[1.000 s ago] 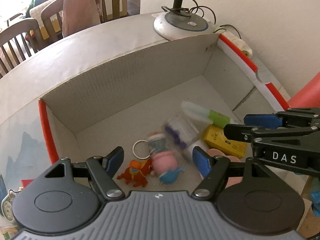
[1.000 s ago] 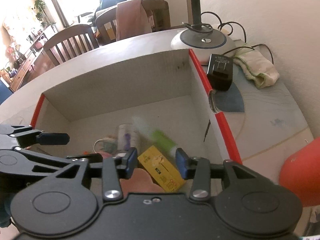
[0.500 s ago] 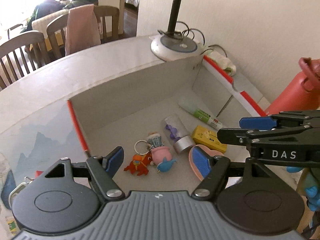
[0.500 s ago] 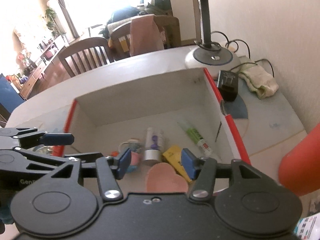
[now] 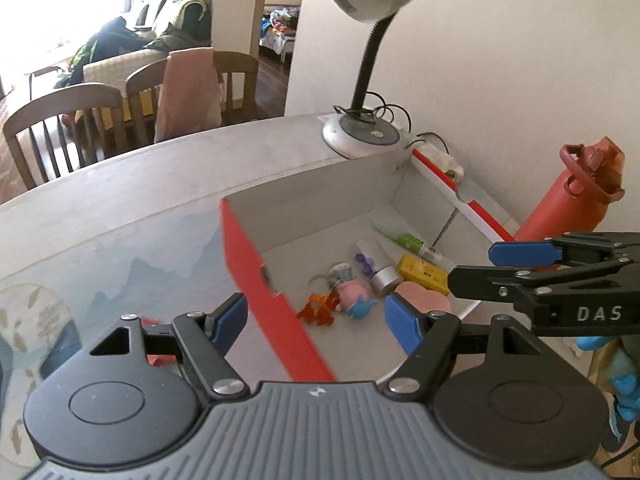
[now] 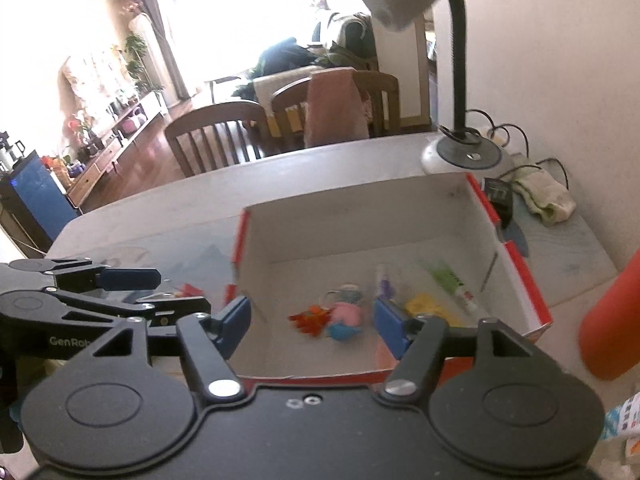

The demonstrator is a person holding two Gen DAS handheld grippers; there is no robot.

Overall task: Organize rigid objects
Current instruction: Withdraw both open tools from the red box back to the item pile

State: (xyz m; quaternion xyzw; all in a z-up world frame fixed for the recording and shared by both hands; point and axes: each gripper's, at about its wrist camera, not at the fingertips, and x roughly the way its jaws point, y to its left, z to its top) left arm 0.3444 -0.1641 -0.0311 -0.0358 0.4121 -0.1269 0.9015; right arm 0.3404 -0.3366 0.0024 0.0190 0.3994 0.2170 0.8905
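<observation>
A red-and-white cardboard box (image 5: 272, 308) lies open on the table. Inside it are an orange toy (image 5: 318, 307), a pink pig keychain (image 5: 352, 292), a clear vial (image 5: 376, 264), a yellow carton (image 5: 424, 278), a green tube (image 5: 404, 238) and a pink heart (image 5: 420, 298). My left gripper (image 5: 316, 324) hovers open above the box's near left wall, holding nothing. My right gripper (image 6: 312, 326) hangs over the near edge of the box (image 6: 360, 216); its jaws are opening and nothing is between them. Each gripper shows in the other's view: the right gripper (image 5: 492, 266) and the left gripper (image 6: 160, 290).
A desk lamp's base (image 5: 360, 138) stands behind the box. A red bottle (image 5: 568, 196) is on the right, near a black charger (image 6: 498, 196) and a crumpled cloth (image 6: 544, 200). A small red object (image 6: 188, 290) lies left of the box. Wooden chairs (image 6: 216, 136) line the table's far side.
Both grippers have drawn back and upward from the box, so its whole outline now shows. The right jaws have widened. The vial and green tube, blurred earlier, now lie still.
</observation>
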